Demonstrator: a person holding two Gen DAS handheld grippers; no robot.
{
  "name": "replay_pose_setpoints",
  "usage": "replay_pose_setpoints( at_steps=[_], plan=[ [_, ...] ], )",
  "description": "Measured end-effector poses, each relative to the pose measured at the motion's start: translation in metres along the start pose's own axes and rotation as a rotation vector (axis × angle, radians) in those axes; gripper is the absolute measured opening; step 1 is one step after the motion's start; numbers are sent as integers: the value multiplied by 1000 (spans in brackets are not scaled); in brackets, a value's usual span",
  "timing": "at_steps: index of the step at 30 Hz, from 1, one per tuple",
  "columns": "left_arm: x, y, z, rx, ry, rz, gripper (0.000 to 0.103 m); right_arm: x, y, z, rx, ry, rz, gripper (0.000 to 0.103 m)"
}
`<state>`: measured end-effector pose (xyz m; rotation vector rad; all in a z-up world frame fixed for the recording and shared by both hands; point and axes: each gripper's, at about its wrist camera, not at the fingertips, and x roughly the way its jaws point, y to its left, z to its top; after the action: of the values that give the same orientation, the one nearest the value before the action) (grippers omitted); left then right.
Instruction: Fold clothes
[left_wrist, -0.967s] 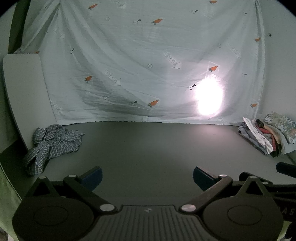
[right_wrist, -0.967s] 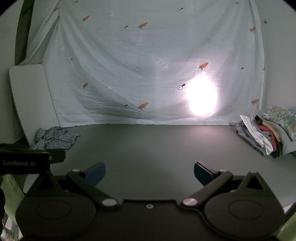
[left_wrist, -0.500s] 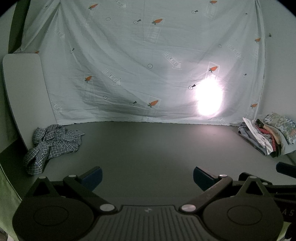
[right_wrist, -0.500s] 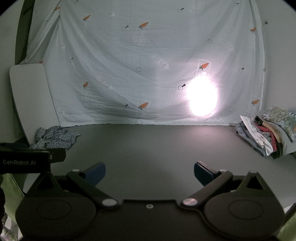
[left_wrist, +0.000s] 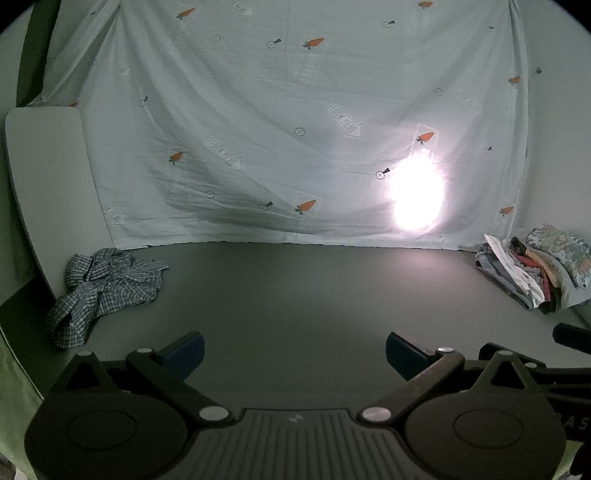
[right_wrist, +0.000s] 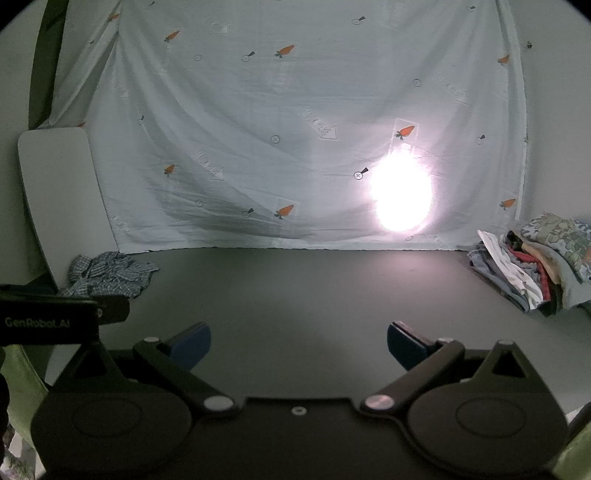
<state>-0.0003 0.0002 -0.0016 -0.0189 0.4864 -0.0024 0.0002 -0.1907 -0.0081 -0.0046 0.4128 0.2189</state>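
A crumpled blue-and-white checked shirt (left_wrist: 105, 286) lies at the far left of the dark grey table (left_wrist: 295, 288), also seen in the right wrist view (right_wrist: 110, 273). A stack of folded clothes (left_wrist: 535, 269) rests at the far right (right_wrist: 535, 262). My left gripper (left_wrist: 294, 354) hovers open over the table's near middle, holding nothing. My right gripper (right_wrist: 298, 343) is likewise open and holds nothing, well short of both garments. The left gripper's body (right_wrist: 55, 319) shows at the left edge of the right wrist view.
A pale sheet with carrot prints (left_wrist: 295, 129) hangs behind the table, lit by a bright glare spot (left_wrist: 415, 199). A white rounded board (left_wrist: 48, 177) leans at the back left. Green cloth (right_wrist: 22, 373) hangs by the near-left edge.
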Motion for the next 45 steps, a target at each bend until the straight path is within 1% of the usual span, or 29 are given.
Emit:
replay_pose_setpoints(
  at_steps=[25,35,41,45],
  plan=[
    [-3,-5,2,3,-2,5,103,0,-6,0,3,-7,6,103],
    [-2,-4,1,17,12,-9,103,-3,-6,-4,24,-3,-16,103],
    [7,-7,1,15,27,-14,103,-1,-10,-8,40,12,-30,103],
    [17,-11,6,2,33,-15,103,7,-16,0,27,9,-40,103]
  ],
)
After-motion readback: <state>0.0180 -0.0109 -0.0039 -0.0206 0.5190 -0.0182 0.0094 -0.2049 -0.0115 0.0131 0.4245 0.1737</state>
